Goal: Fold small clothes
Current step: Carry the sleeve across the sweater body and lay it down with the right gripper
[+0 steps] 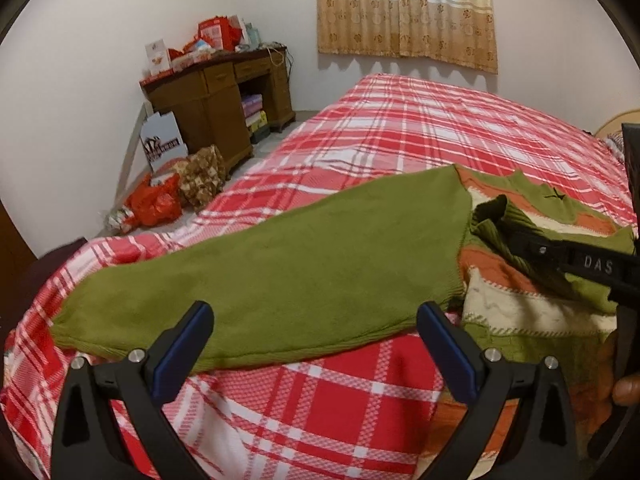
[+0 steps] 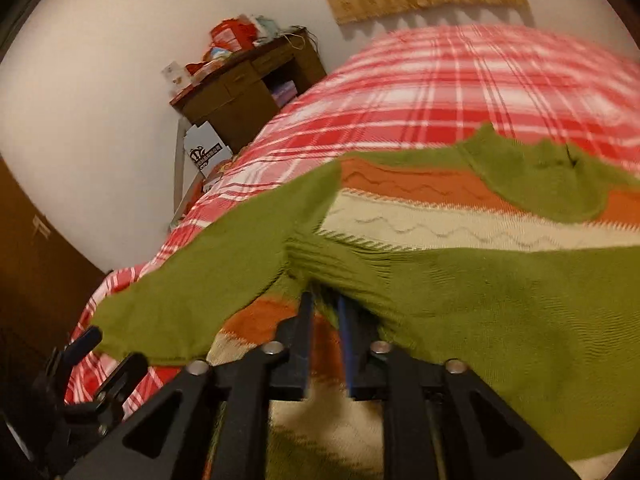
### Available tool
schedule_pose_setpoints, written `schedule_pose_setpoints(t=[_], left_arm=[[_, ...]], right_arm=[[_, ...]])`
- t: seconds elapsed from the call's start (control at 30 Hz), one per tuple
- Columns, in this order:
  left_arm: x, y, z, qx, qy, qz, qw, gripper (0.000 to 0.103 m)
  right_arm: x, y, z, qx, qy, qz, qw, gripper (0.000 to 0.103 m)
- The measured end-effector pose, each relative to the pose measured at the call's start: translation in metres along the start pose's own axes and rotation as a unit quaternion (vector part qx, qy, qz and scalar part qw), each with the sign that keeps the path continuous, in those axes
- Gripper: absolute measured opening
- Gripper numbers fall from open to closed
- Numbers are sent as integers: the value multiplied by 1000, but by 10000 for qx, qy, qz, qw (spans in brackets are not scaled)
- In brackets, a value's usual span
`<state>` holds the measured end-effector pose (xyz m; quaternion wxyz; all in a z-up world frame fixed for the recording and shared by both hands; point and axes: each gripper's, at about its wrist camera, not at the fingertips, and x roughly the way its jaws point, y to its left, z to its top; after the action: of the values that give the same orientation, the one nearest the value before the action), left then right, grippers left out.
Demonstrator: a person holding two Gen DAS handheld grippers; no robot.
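Observation:
A small knit sweater (image 1: 532,308), green with orange and cream stripes, lies on the red plaid bed (image 1: 400,140). Its left green sleeve (image 1: 280,272) stretches out to the left. My left gripper (image 1: 316,332) is open and empty, its blue-padded fingers just short of the sleeve's near edge. My right gripper (image 2: 326,304) is shut on the ribbed green cuff of the other sleeve (image 2: 344,268) and holds it over the sweater's body (image 2: 420,220). The right gripper also shows in the left wrist view (image 1: 516,236), pinching the cuff.
A brown wooden desk (image 1: 216,100) piled with red bags and boxes stands in the far left corner. Bags and wrapped bundles (image 1: 172,196) lie on the floor beside the bed. A curtain (image 1: 404,8) hangs on the far wall.

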<state>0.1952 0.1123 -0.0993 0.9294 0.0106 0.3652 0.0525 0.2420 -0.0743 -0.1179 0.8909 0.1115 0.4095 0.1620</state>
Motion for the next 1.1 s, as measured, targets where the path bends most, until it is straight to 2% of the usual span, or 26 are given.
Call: schedule_pose_setpoints(t=[0.03, 0.2, 0.23, 0.37, 0.4, 0.5, 0.53, 0.6, 0.63, 0.67, 0.7, 0.73, 0.77, 0.83, 0.87, 0.9, 1.0, 1.03, 1.07, 1.1], left_arm=[[0, -1, 0, 6, 16, -12, 10000, 103], [-6, -1, -2, 99, -76, 74, 9999, 103], [-6, 1, -2, 93, -80, 87, 9999, 103], [-5, 6, -2, 27, -76, 125, 9999, 103], [-4, 7, -2, -4, -51, 122, 9999, 103], [3, 9, -2, -133, 111, 13, 9998, 103], [3, 9, -2, -152, 143, -10, 9998, 103], [2, 9, -4, -133, 138, 2, 9998, 103], [2, 8, -5, -113, 118, 28, 9999, 103], [1, 9, -5, -101, 104, 51, 9999, 103], [1, 9, -5, -100, 99, 77, 9999, 103], [1, 11, -5, -107, 99, 90, 9999, 103], [1, 12, -5, -132, 93, 94, 9998, 103], [0, 15, -5, -178, 90, 90, 9998, 103], [0, 15, -5, -203, 101, 75, 9997, 103], [0, 15, -5, -205, 111, 58, 9997, 103], [-1, 15, -5, -165, 84, 74, 9998, 103], [-1, 15, -6, -174, 75, 65, 9998, 103], [-2, 15, -5, -194, 72, 43, 9998, 103], [-2, 15, -5, -201, 75, 36, 9998, 103]], right_arm=[[0, 2, -1, -130, -44, -92, 9999, 57], [9, -2, 4, -400, -100, -522, 9978, 58], [11, -5, 7, -333, -65, -477, 9983, 58], [-2, -23, 8, 502, -16, 494, 9975, 58], [-4, -24, 8, 549, -24, 561, 9969, 58], [3, -19, 8, 309, 74, 219, 9993, 58], [12, -19, 6, 329, 254, 265, 9988, 58], [14, -13, 5, 200, 252, 260, 9991, 58], [16, -11, 6, 222, 444, 546, 9973, 59], [18, -12, 6, 433, 692, 1153, 9900, 59], [21, -13, 4, 757, 1022, 1917, 9732, 59], [21, -13, 2, 995, 1231, 2378, 9583, 57], [15, -11, 1, 999, 1195, 2410, 9579, 57], [-8, -3, 5, 404, 639, 1578, 9846, 57], [-14, 0, 6, 206, 482, 1283, 9903, 57], [-19, 0, 7, 76, 310, 1051, 9940, 57], [-30, -10, 10, 375, -168, 949, 9946, 57], [-30, -12, 11, 440, -274, 826, 9952, 53], [-24, -13, 12, 448, -248, 603, 9969, 47], [-15, -12, 12, 416, -99, 502, 9978, 46]])
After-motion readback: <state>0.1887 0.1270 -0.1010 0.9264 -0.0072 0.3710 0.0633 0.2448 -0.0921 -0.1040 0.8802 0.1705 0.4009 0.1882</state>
